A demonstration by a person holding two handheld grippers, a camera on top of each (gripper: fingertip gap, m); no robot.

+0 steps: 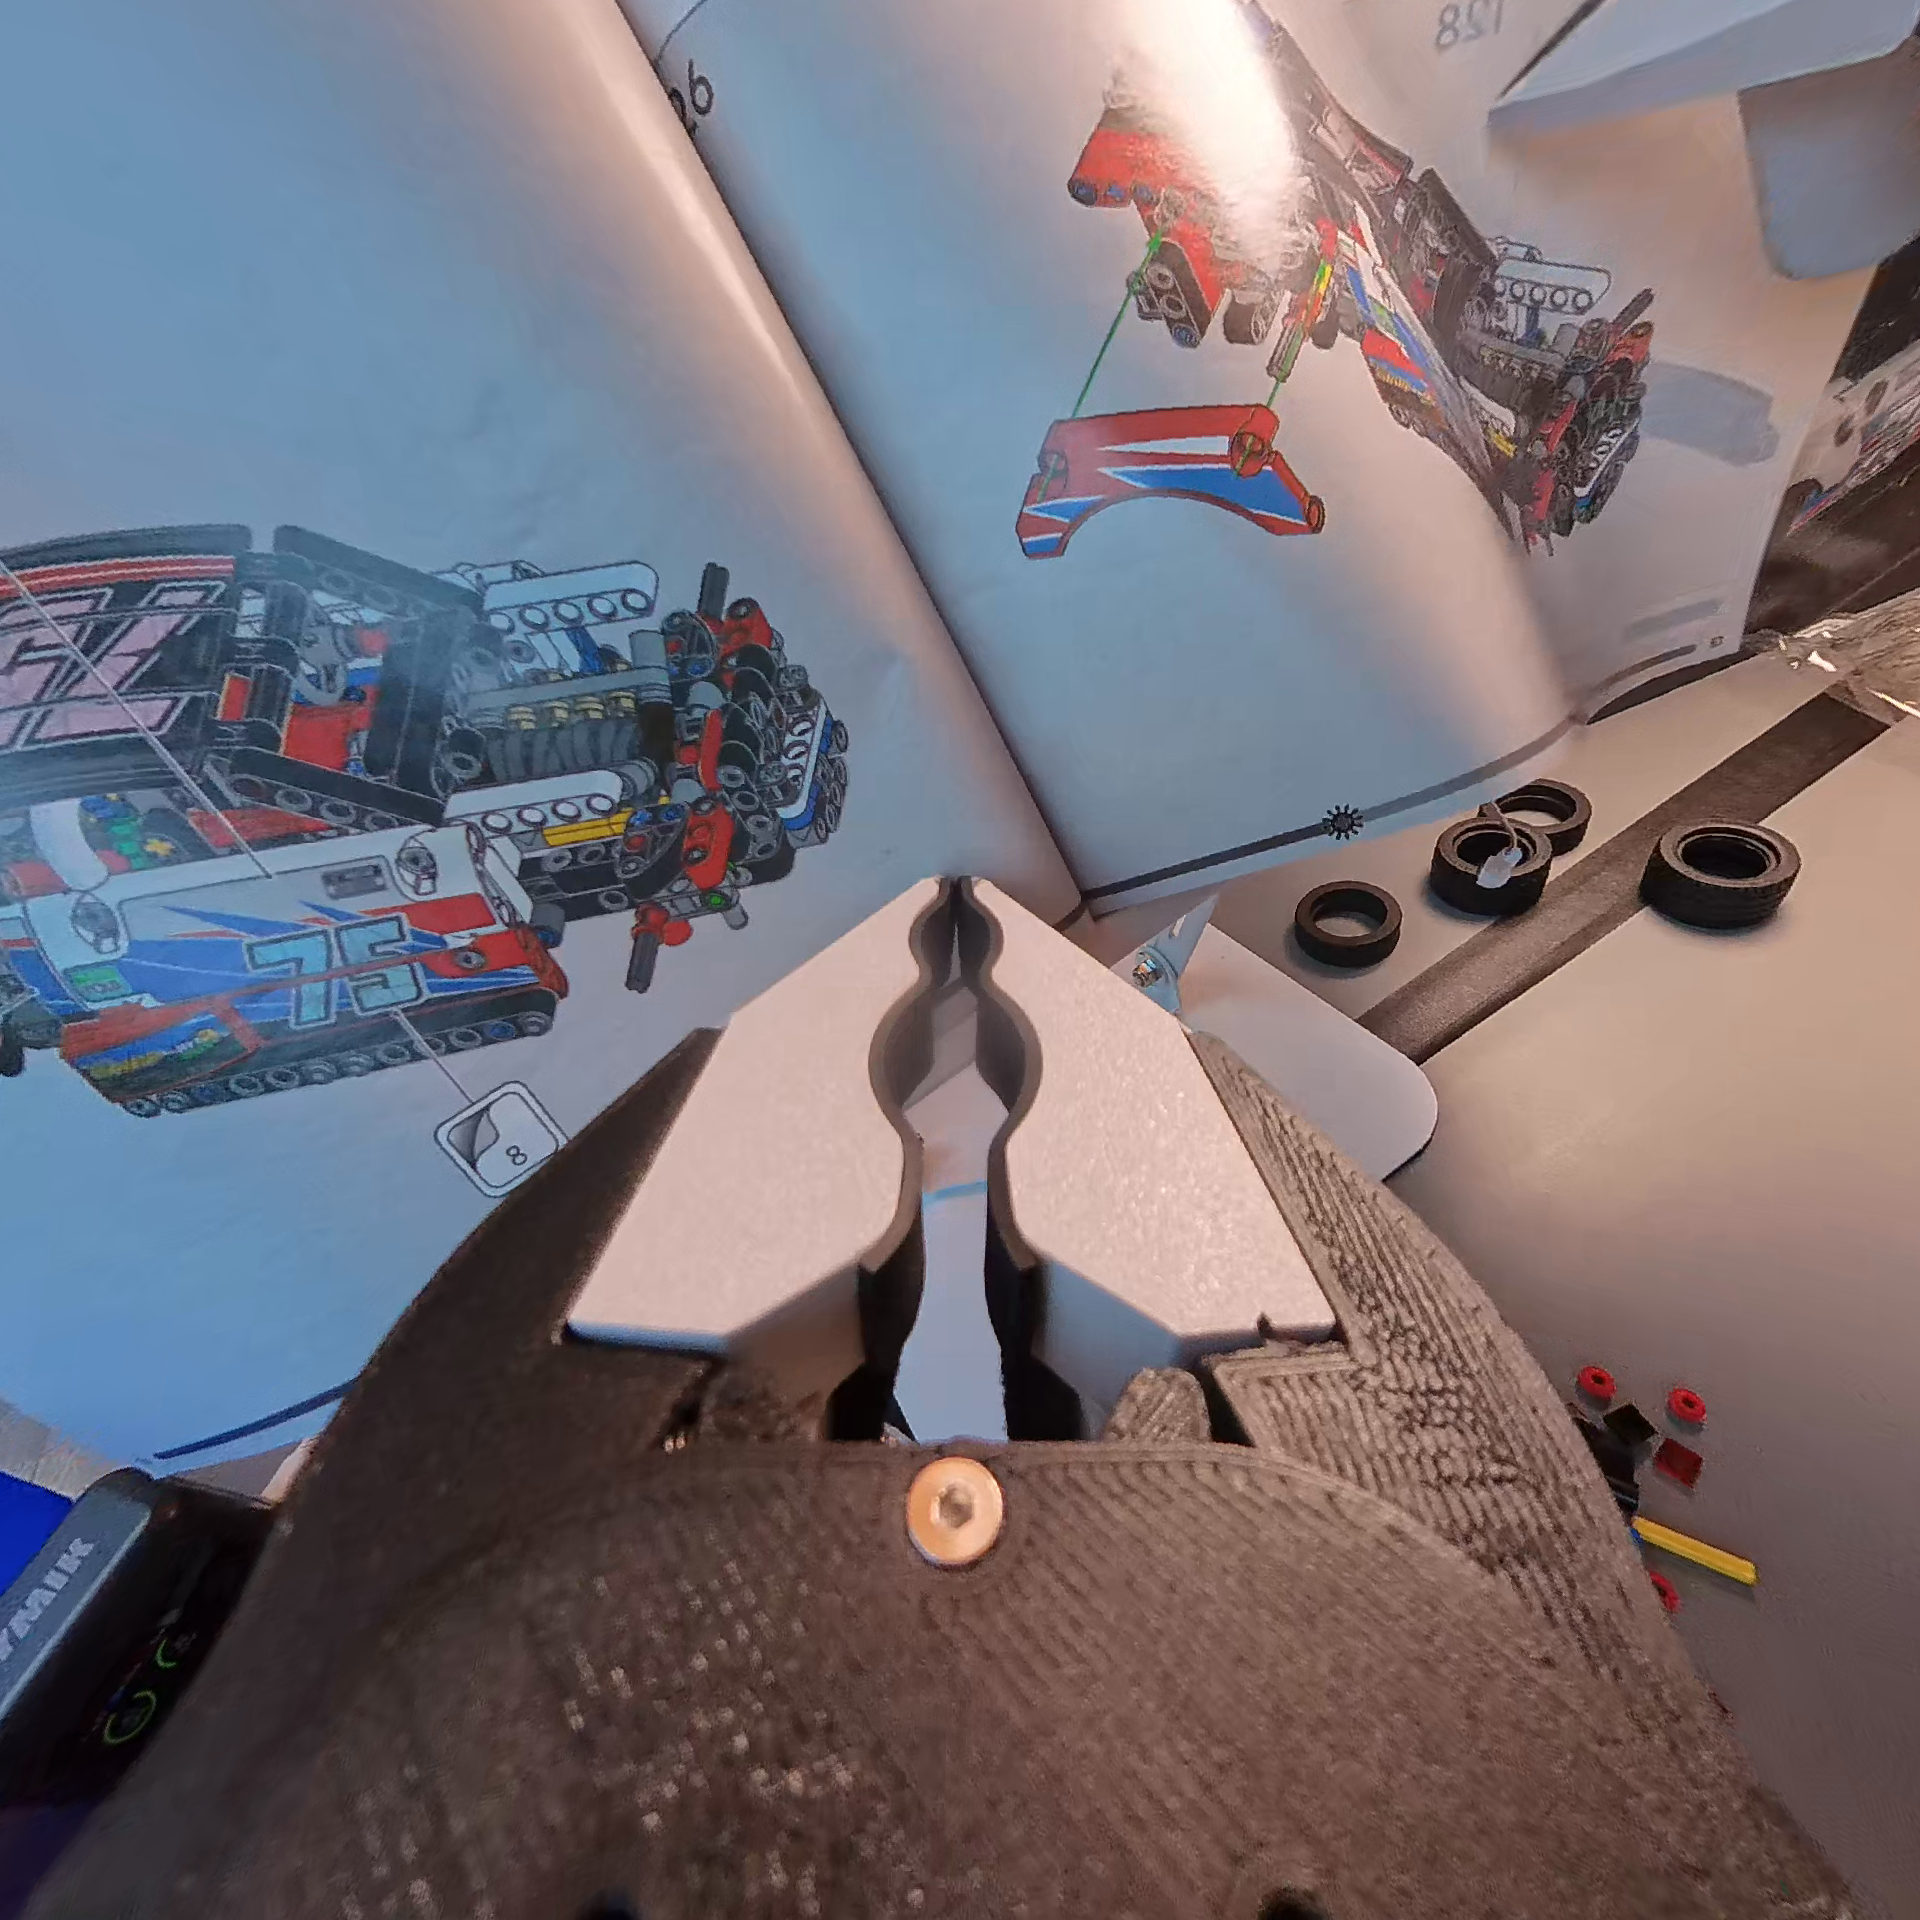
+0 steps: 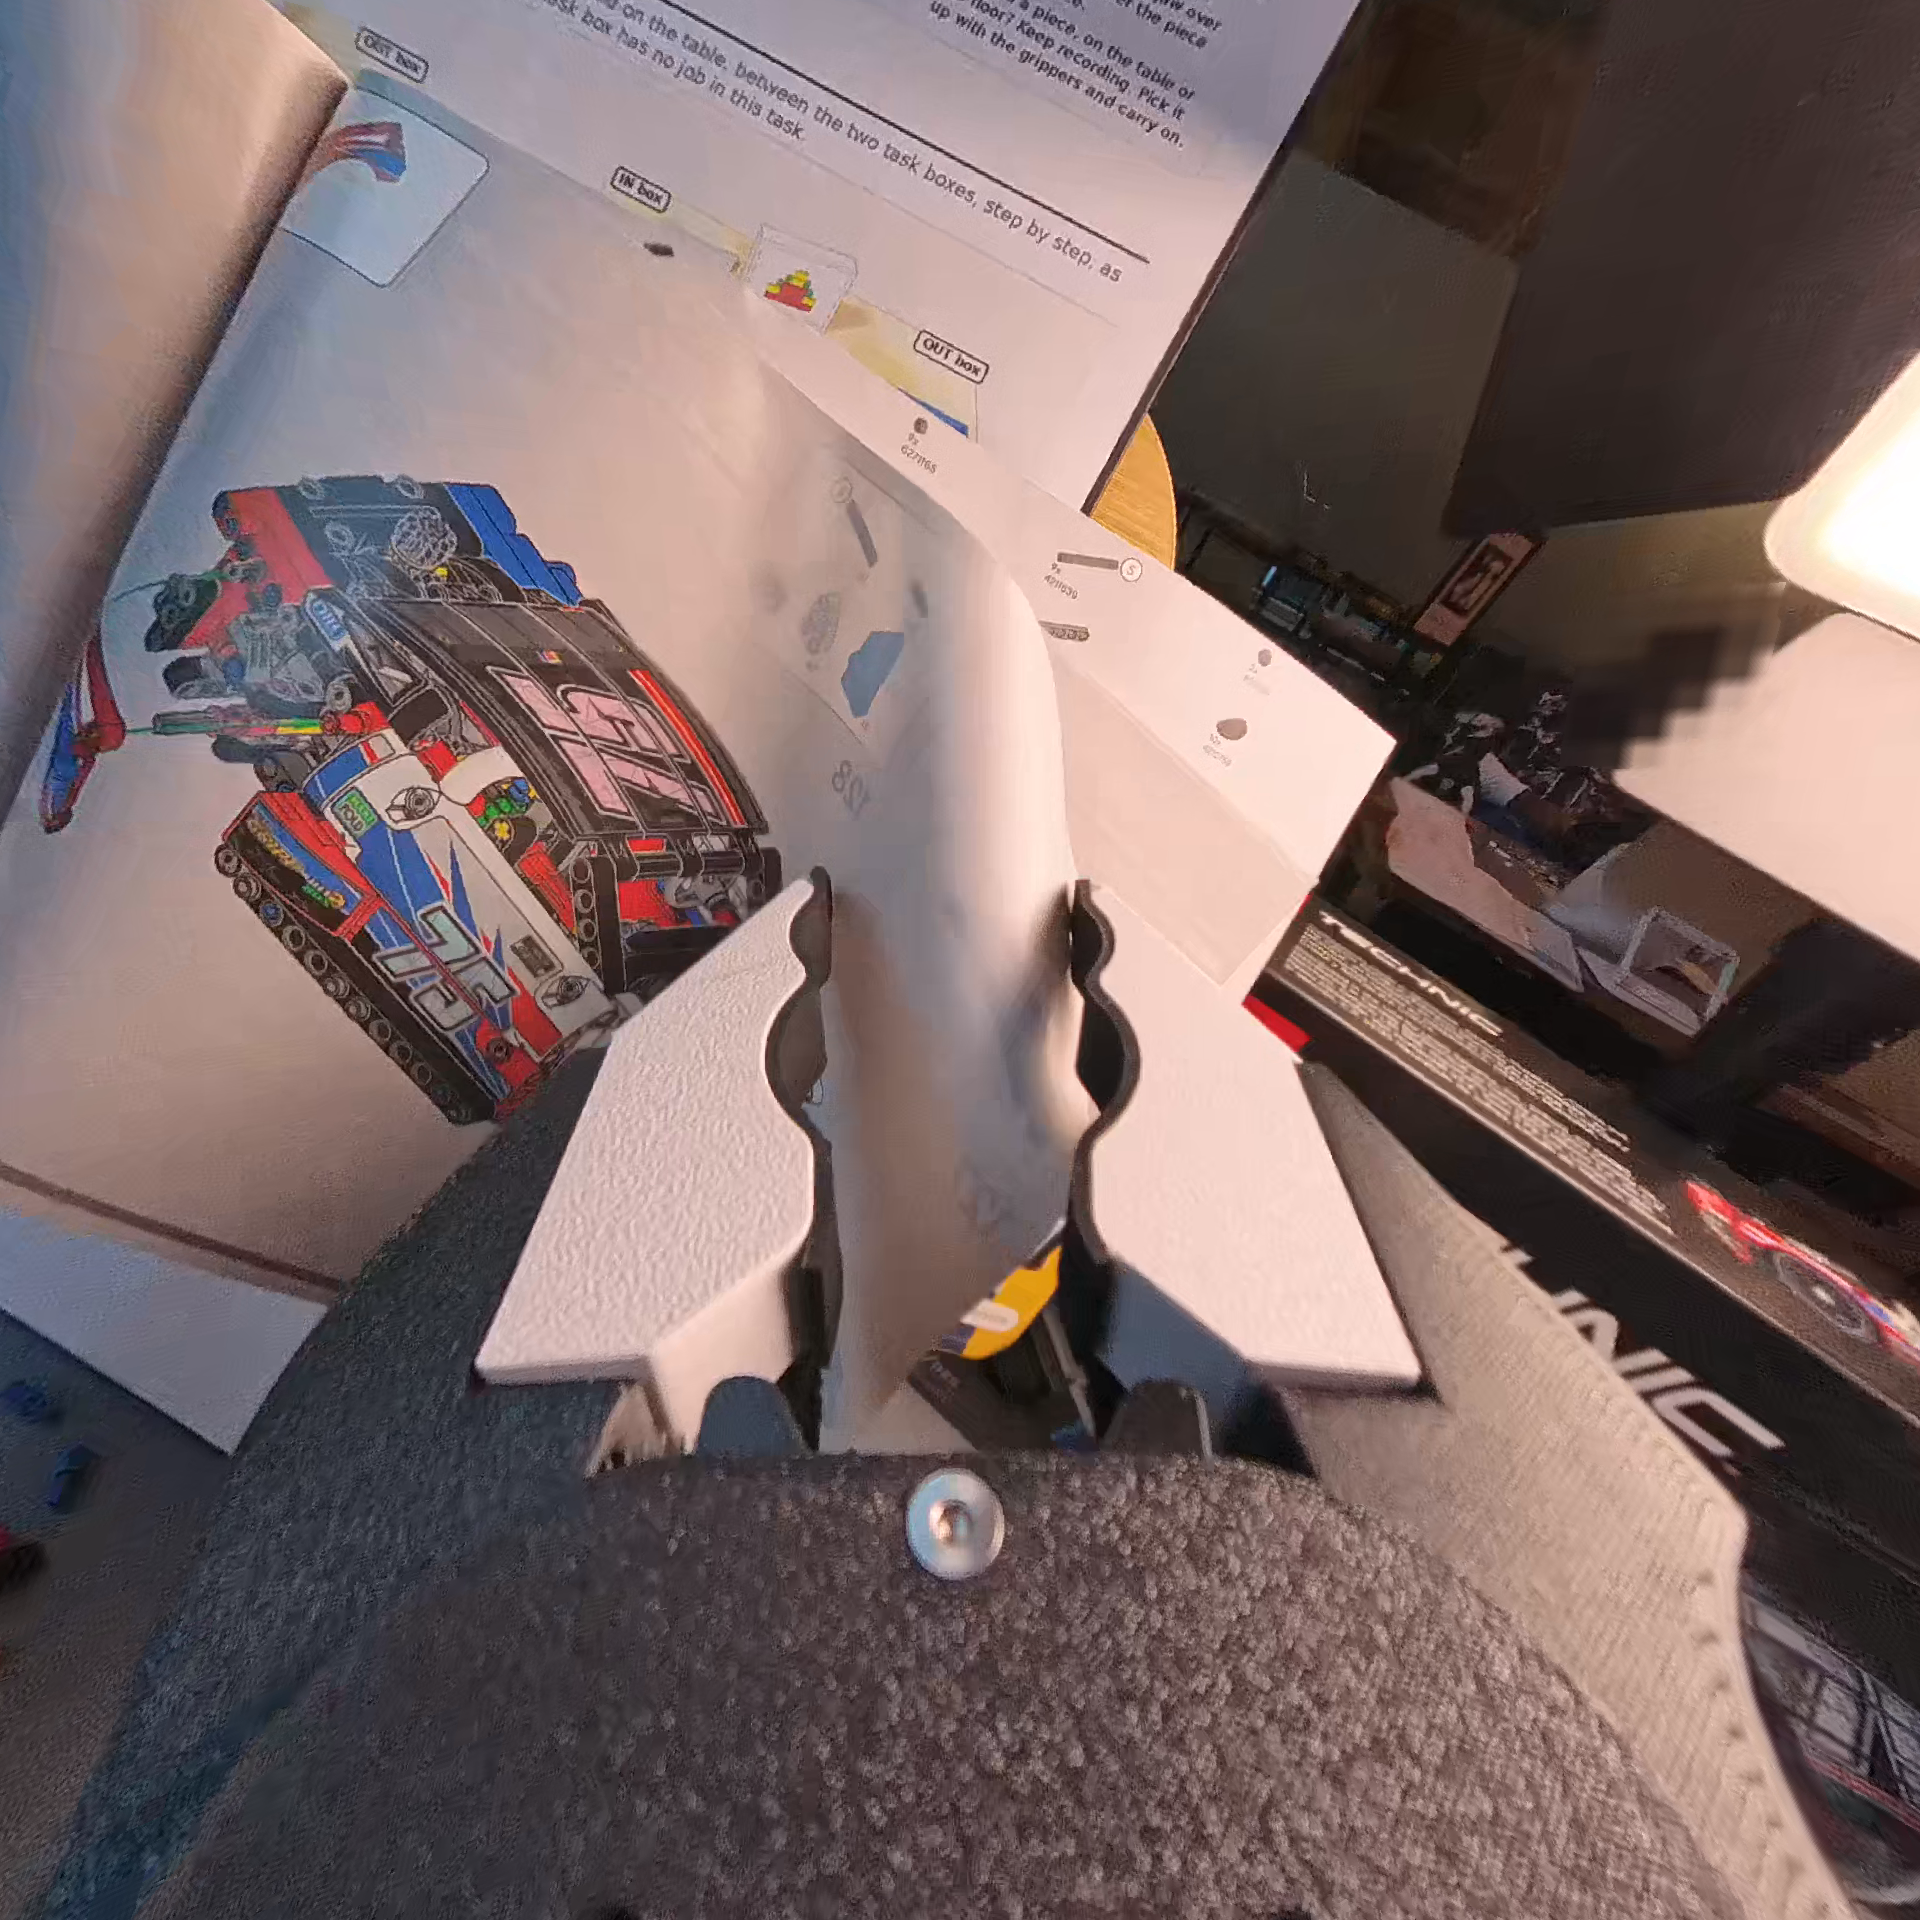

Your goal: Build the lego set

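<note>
The open, glossy lego instruction booklet (image 1: 623, 416) with printed drawings of a red, white and blue racing car is seen filling most of the left wrist view, lying on the pale grey surface (image 1: 1662, 1195). The left gripper (image 1: 957, 891), black printed body with grey finger plates, is held over the booklet's lower edge near the spine; its jaws are closed tip to tip, and whether the page edge is pinched cannot be told. Four small black rubber tyres (image 1: 1492, 867) are seen on the surface just right of the booklet, one apart on the right (image 1: 1720, 873). Small red and black lego pieces (image 1: 1636, 1429) and a yellow rod (image 1: 1694, 1548) are scattered farther right, near the gripper body.

In the right wrist view, the right gripper (image 2: 951, 899) is shown with jaws parted fairly wide, and a curled white booklet page (image 2: 956, 935) is standing up between them; contact with the jaws cannot be told. The black lego box (image 2: 1558, 1195) is seen lying to the right, and a white printed sheet (image 2: 935, 156) is seen beyond the booklet.
</note>
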